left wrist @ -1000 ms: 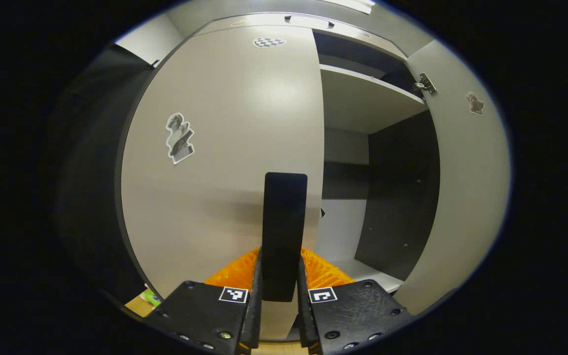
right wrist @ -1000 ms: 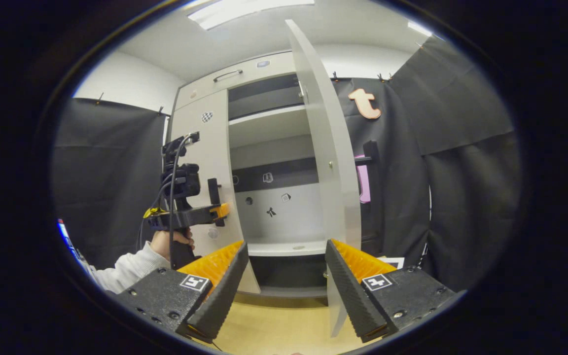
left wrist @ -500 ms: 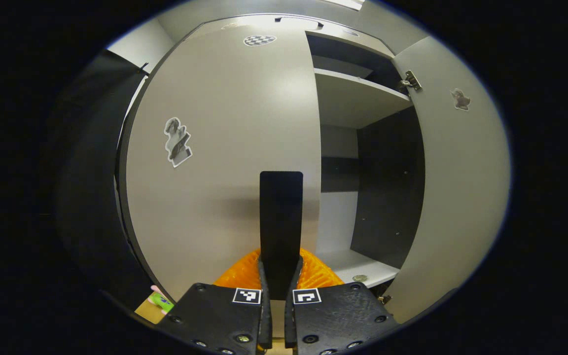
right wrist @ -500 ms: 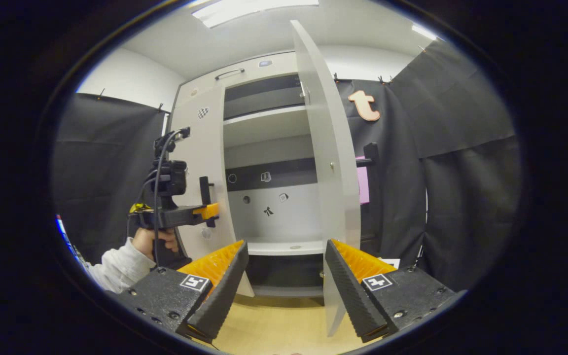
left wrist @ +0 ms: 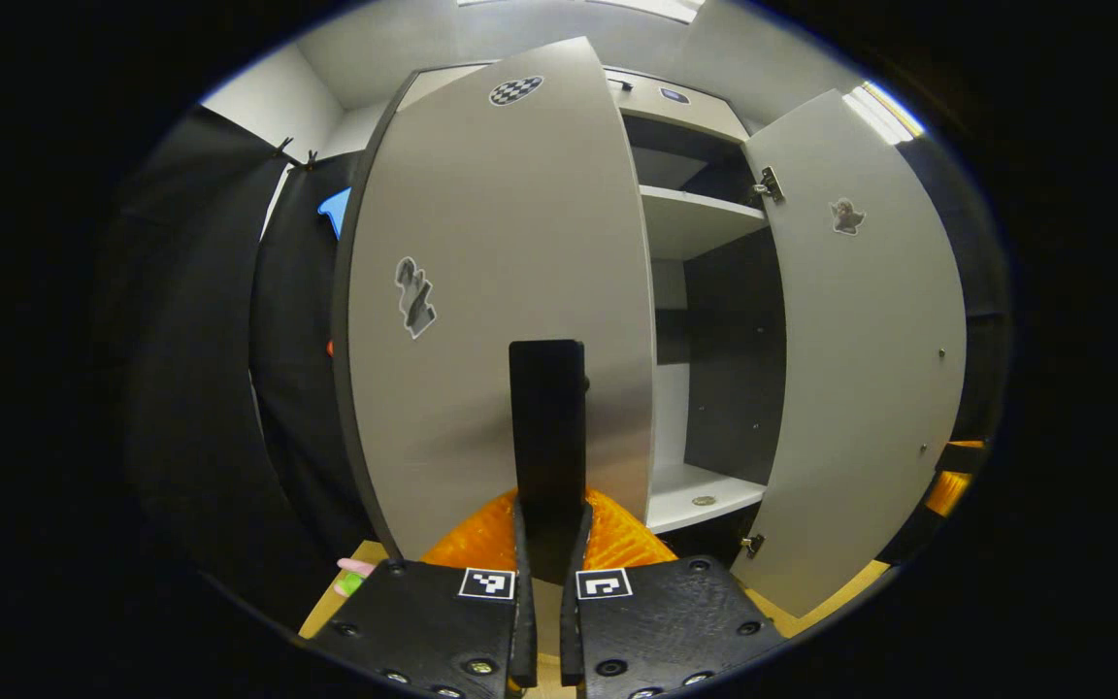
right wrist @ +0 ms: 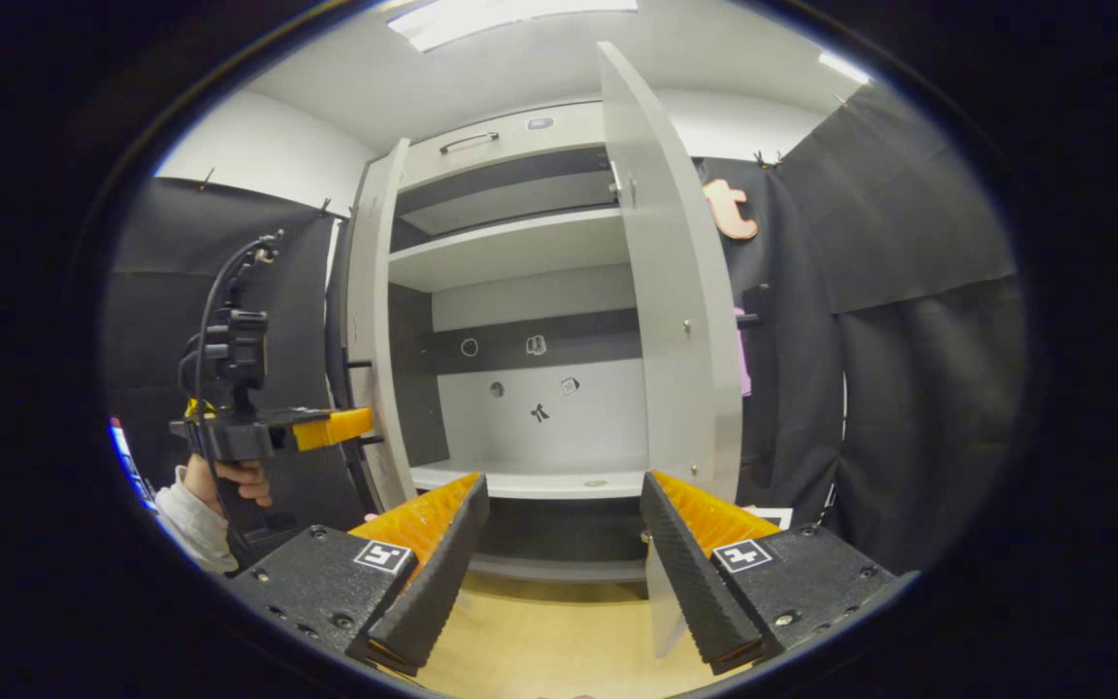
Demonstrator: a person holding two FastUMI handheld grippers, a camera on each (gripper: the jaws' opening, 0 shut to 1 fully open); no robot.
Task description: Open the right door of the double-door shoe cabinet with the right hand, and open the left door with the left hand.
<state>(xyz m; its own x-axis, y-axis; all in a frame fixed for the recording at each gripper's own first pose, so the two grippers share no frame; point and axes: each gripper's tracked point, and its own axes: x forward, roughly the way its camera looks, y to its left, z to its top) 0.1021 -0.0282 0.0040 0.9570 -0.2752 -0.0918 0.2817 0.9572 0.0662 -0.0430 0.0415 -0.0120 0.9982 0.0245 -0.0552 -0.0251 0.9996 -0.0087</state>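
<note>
Both views face cabinet (right wrist: 520,291), left nearer

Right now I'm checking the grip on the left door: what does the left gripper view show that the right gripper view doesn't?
Left gripper view: left gripper shut on the handle, stickers on the left door. Right gripper view: a hand holding that gripper, the open right gripper, back-wall marks. Both: right door open, shelf.
</note>
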